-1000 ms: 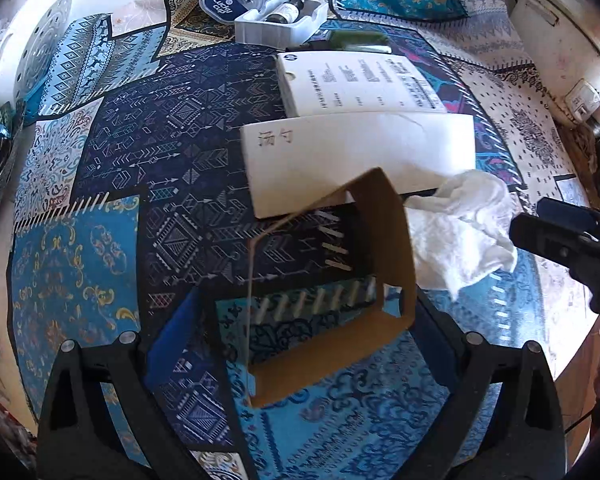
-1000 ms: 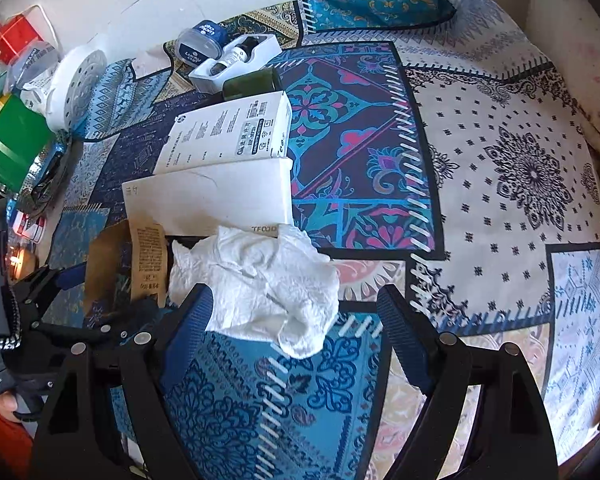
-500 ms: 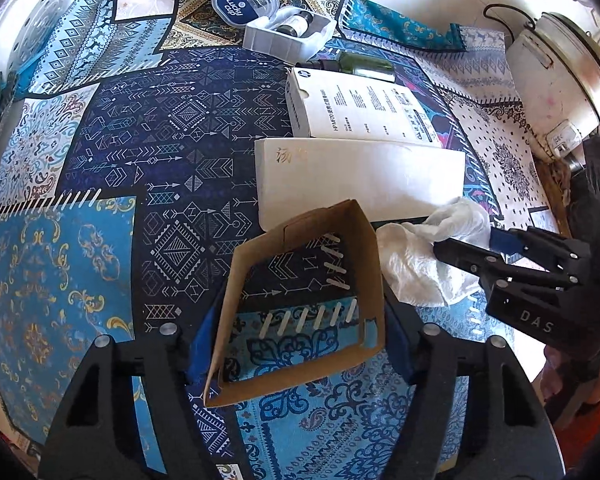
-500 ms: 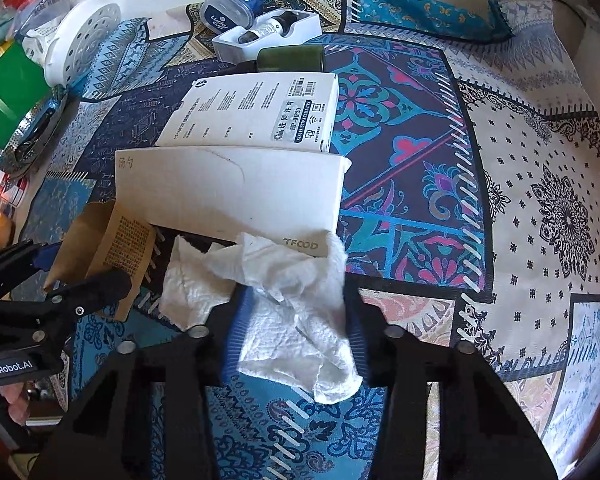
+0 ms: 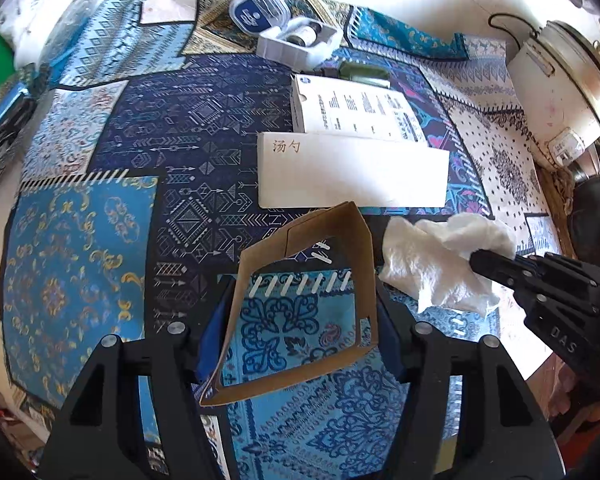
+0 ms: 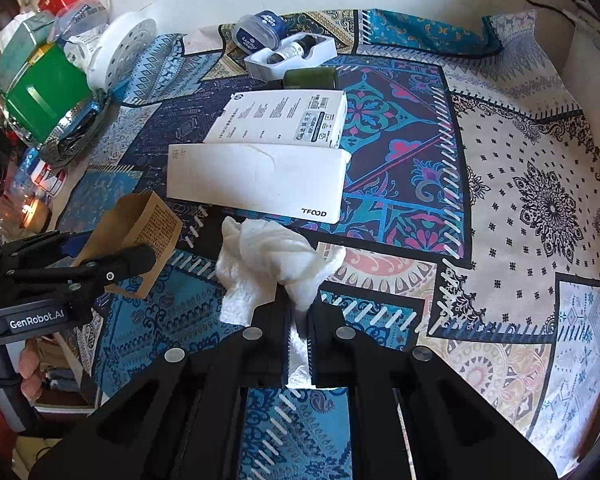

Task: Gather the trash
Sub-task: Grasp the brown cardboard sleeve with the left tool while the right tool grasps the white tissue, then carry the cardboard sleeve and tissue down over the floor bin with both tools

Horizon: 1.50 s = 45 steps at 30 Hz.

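Note:
My left gripper (image 5: 298, 328) is shut on an open-ended brown cardboard sleeve (image 5: 364, 264) and holds it above the patterned cloth; it also shows in the right wrist view (image 6: 140, 232). My right gripper (image 6: 299, 320) is shut on a crumpled white tissue (image 6: 276, 256), lifted just off the cloth. In the left wrist view the tissue (image 5: 432, 264) hangs from the right gripper's fingers (image 5: 496, 266), just right of the sleeve.
A long white box (image 6: 260, 176) and a white printed box (image 6: 280, 120) lie behind the tissue. Further back are a green bottle (image 6: 310, 78), a white tray with a vial (image 6: 290, 56) and a blue-lidded tub (image 6: 256, 34). A rice cooker (image 5: 560, 80) stands at right, clutter (image 6: 40, 88) at left.
My right gripper closed around the tissue and raised it. My left gripper closed on the cardboard sleeve and lifted it back from the boxes.

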### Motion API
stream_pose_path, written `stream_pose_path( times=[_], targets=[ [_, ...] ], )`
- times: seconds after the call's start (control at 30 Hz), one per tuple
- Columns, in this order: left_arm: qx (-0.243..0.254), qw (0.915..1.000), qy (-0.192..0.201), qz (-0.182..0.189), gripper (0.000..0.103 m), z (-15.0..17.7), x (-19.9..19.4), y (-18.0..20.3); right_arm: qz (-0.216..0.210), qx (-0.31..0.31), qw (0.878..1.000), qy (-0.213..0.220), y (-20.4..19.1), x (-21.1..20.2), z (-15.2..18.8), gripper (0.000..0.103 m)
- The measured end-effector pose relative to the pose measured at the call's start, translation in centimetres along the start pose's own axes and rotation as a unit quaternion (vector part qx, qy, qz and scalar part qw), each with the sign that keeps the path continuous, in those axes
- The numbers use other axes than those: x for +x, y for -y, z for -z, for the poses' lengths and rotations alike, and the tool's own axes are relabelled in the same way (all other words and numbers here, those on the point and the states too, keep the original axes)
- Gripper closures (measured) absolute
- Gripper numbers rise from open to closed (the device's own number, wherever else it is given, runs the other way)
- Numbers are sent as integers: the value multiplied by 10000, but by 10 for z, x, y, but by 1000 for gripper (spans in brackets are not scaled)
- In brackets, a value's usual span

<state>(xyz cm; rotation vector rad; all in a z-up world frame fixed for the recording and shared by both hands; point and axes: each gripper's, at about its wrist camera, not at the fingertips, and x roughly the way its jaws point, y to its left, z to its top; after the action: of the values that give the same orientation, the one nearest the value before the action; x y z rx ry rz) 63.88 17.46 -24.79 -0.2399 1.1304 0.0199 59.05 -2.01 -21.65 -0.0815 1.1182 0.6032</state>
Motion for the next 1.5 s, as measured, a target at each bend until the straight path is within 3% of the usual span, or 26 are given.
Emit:
stream_pose_path(
  times=[0.27, 0.47, 0.83, 1.17, 1.5],
  targets=[
    [-241, 9978, 556, -253, 41, 27, -52, 25, -224, -275, 9987, 372, -7, -46, 5, 97],
    [-346, 9954, 859, -235, 41, 48, -87, 42, -272, -325, 9971, 637, -11, -78, 19, 97],
    [-182, 9948, 996, -105, 41, 110, -128, 31, -161, -131, 9956, 916, -53, -113, 68, 97],
    [121, 9982, 582, -71, 41, 209, -135, -12, -37, 213, 9968, 765, -115, -102, 149, 97],
    [-24, 9992, -298, -261, 41, 291, -71, -31, -264, 579, 9979, -70, -128, -36, 219, 97]
  ],
)
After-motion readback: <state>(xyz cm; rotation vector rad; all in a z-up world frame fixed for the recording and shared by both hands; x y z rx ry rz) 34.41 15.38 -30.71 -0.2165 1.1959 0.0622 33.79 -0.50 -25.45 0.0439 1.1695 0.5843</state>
